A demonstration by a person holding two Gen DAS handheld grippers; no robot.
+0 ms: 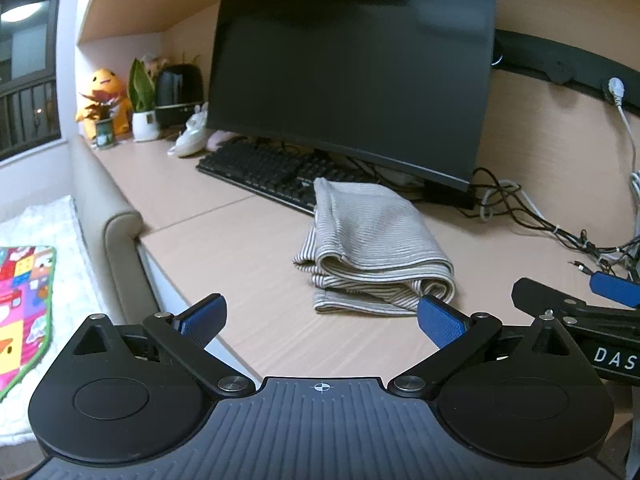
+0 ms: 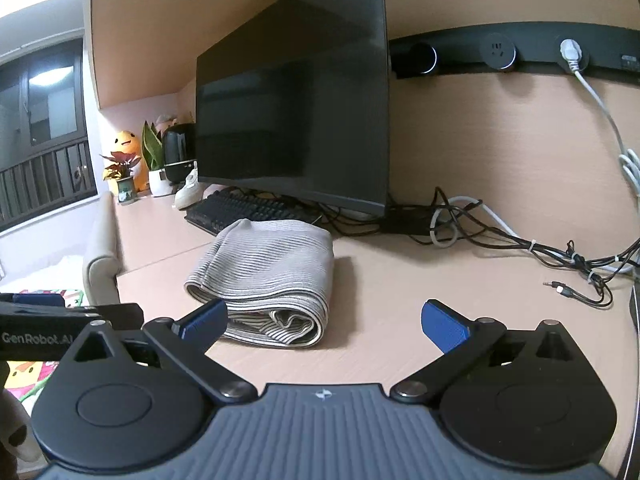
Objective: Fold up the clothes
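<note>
Nearest, left gripper (image 1: 322, 320) hanging over desk (image 1: 248, 248), jaws spread wide, gripping nothing; right gripper (image 2: 324, 320) doing likewise, released and empty. Just beyond both, folded striped garment (image 1: 372, 248) lying in a stacked bundle on desk, near edge just beside left gripper's right pad, whether touching I cannot tell. Behind it, keyboard (image 1: 264, 172) sitting under dark monitor (image 1: 352, 72). Cables (image 2: 520, 240) trailing to right. Farthest left, potted plants (image 1: 142, 96) standing by yellow plush (image 1: 105, 92)
</note>
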